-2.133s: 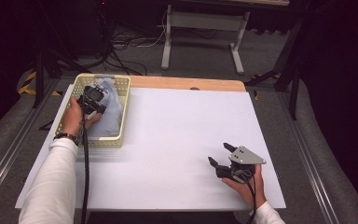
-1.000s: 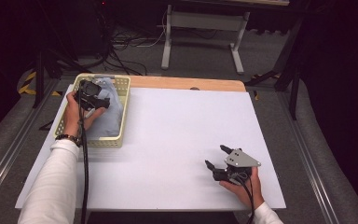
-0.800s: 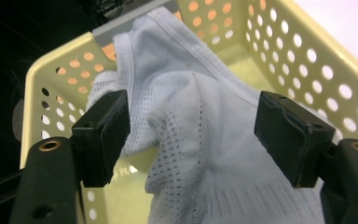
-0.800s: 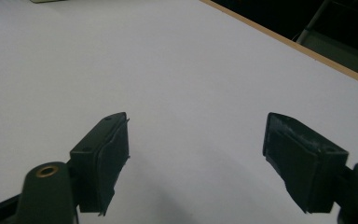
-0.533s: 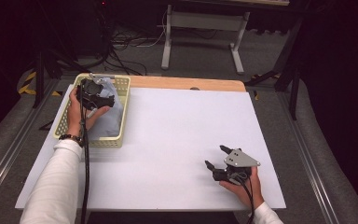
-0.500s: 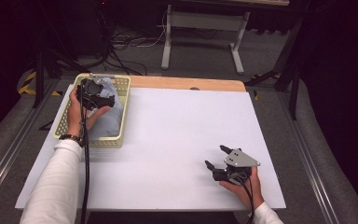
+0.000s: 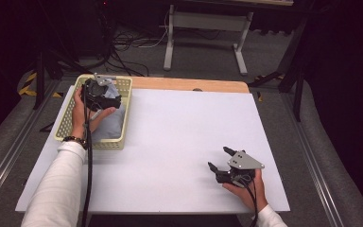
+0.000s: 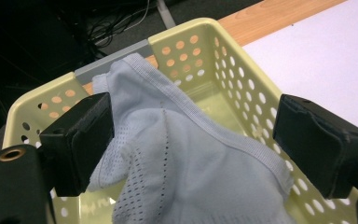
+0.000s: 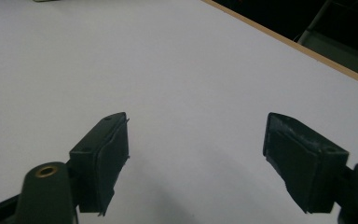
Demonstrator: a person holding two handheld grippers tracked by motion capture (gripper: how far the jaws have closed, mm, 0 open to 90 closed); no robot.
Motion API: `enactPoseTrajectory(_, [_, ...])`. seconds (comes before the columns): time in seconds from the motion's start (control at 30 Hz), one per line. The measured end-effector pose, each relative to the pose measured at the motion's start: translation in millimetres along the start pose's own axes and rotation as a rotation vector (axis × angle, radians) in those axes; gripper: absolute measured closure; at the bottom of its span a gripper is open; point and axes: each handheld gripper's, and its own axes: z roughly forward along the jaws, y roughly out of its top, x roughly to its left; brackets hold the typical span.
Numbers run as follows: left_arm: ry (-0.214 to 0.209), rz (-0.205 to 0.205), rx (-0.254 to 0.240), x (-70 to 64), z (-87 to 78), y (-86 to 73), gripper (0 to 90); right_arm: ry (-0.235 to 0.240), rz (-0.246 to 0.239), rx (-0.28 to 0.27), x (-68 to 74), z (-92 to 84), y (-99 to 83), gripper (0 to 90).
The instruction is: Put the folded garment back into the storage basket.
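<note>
1. A pale yellow perforated plastic basket (image 7: 68,126) stands at the far left corner of the white table top (image 7: 170,142), its long side along the table's left edge
2. A pale blue-white mesh cloth garment (image 8: 186,163) lies inside the basket; in the left gripper view one ribbed hem runs across it and a corner is draped up against the basket's far wall
3. The left gripper (image 7: 105,97), black with a grey three-cornered plate, is held over the far half of the basket by the person's left hand (image 7: 82,111) in a white sleeve
4. Its jaws have just been opening and now stand wide apart; the garment lies between them, its folded edge touching the inner face of the left pad (image 8: 81,135), while the right pad (image 8: 317,140) stands clear of the cloth, so nothing is clamped
5. The right gripper (image 7: 220,158), also black with a grey plate, rests in the person's right hand (image 7: 246,187) near the table's near right corner, well apart from the basket
6. Its jaws are spread with only bare white table top between them, and it points toward the table's middle
</note>
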Motion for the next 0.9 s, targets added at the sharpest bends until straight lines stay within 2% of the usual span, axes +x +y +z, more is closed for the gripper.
enactPoseTrajectory(0.63, [-0.029,0.017,-0.043,-12.7,-3.2,5.7,12.9,0.000,-0.005,-0.004,1.2,0.1,0.4,22.5])
enactPoseTrajectory(0.9, [-0.049,0.040,-0.069,-20.7,-6.2,8.8,12.6,0.006,-0.003,-0.012,2.1,-0.2,0.8,21.8])
